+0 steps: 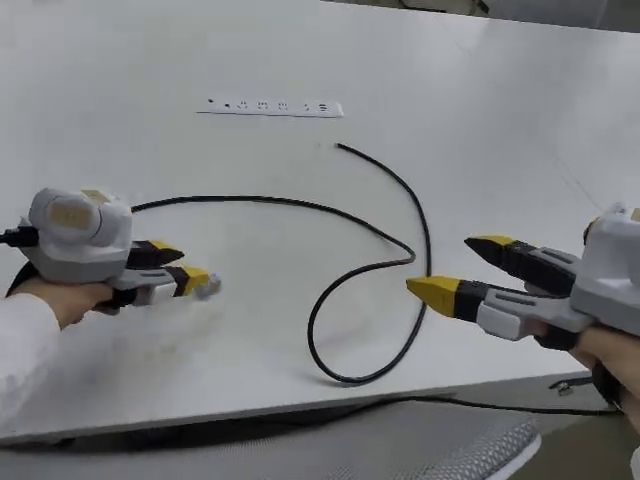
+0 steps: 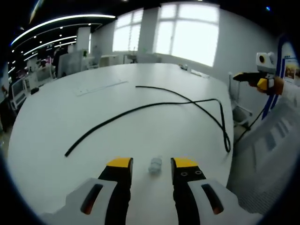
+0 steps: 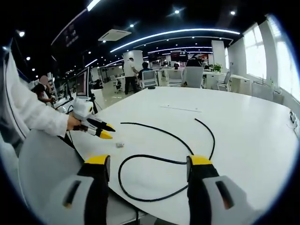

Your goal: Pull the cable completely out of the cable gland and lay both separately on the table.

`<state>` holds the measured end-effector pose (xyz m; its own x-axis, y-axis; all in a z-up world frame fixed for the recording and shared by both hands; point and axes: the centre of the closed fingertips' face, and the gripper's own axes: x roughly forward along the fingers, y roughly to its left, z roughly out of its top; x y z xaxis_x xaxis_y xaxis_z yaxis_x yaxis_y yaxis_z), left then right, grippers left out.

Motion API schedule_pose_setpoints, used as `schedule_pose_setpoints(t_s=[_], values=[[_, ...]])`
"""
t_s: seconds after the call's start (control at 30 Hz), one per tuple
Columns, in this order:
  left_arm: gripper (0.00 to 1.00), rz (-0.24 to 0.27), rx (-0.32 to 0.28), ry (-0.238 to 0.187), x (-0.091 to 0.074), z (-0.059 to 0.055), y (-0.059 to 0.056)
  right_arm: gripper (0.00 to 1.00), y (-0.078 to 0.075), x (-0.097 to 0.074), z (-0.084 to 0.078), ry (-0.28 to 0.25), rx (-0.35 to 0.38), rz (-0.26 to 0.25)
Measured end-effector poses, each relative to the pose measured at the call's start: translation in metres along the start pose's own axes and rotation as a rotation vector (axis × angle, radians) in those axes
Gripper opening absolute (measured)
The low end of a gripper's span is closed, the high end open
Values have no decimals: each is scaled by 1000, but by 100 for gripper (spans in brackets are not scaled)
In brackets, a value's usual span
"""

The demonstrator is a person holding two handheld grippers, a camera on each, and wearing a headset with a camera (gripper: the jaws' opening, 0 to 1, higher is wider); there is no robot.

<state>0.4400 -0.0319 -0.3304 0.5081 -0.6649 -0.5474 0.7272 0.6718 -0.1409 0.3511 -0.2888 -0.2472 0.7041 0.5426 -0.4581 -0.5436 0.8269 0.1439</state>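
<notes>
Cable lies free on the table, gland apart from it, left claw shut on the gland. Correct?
No: the left claw is open, the gland lying loose on the table at its tips, per the left gripper view. The cable does lie free, apart from the gland.

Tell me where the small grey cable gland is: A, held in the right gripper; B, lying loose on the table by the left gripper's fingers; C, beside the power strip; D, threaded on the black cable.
B: the cable gland lies on the table at the tips of the open fingers of the left gripper, apart from the cable.
</notes>
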Motion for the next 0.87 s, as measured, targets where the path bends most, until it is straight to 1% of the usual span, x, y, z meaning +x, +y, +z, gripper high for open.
schedule_pose_setpoints(t_s=[0.03, 0.07, 0.1, 0.13, 0.17, 0.2, 0.27, 0.3, 0.33, 0.37, 0.4, 0.43, 0.47, 0.5, 0.53, 0.57, 0.6, 0.67, 0.7, 0.77, 0.87], values=[[41, 11, -6, 2, -10, 2, 3, 71, 0, 1, -2, 8, 10, 3], [49, 38, 1, -1, -28, 5, 8, 73, -1, 2, -4, 13, 20, 2], [54, 56, 9, -24, -40, 8, 11, 74, -1, 3, -7, 18, 37, 1], [58, 69, 2, -31, -57, 9, 13, 76, -1, 4, -9, 23, 38, 2], [63, 78, -13, -30, -69, 8, 15, 77, -1, 5, -12, 32, 39, 3], [67, 94, -45, -32, -85, 6, 16, 77, -1, 5, -16, 48, 40, 2], [76, 121, -80, -43, -107, 5, 18, 77, 1, 5, -23, 79, 43, 10], [78, 138, -108, -49, -122, 4, 19, 77, 2, 5, -28, 107, 52, 19], [80, 148, -131, -58, -136, 3, 19, 77, 3, 5, -31, 116, 67, 22], [82, 164, -157, -65, -146, 2, 19, 77, 3, 5, -32, 123, 72, 24], [84, 182, -177, -65, -155, 0, 21, 77, 3, 4, -34, 130, 74, 25], [85, 206, -211, -48, -167, -8, 22, 78, 3, 2, -38, 149, 81, 23], [87, 218, -235, -53, -174, -11, 21, 78, 2, 1, -42, 170, 90, 17], [87, 230, -271, -72, -184, -14, 20, 79, 2, 0, -47, 185, 94, 12], [88, 232, -293, -92, -188, -16, 19, 80, 2, 0, -48, 183, 94, 14], [88, 234, -330, -115, -193, -18, 16, 81, 1, 0, -51, 188, 101, 13], [88, 235, -349, -124, -196, -20, 14, 81, 2, 0, -53, 196, 110, 14], [88, 241, -355, -124, -200, -25, 13, 81, 2, -1, -56, 214, 118, 17], [88, 247, -358, -124, -202, -27, 10, 82, 2, 0, -57, 221, 117, 18], [88, 256, -367, -125, -202, -30, 8, 82, 3, 0, -58, 229, 116, 19], [88, 259, -411, -145, -200, -34, 11, 83, 3, 4, -59, 244, 124, 21]])
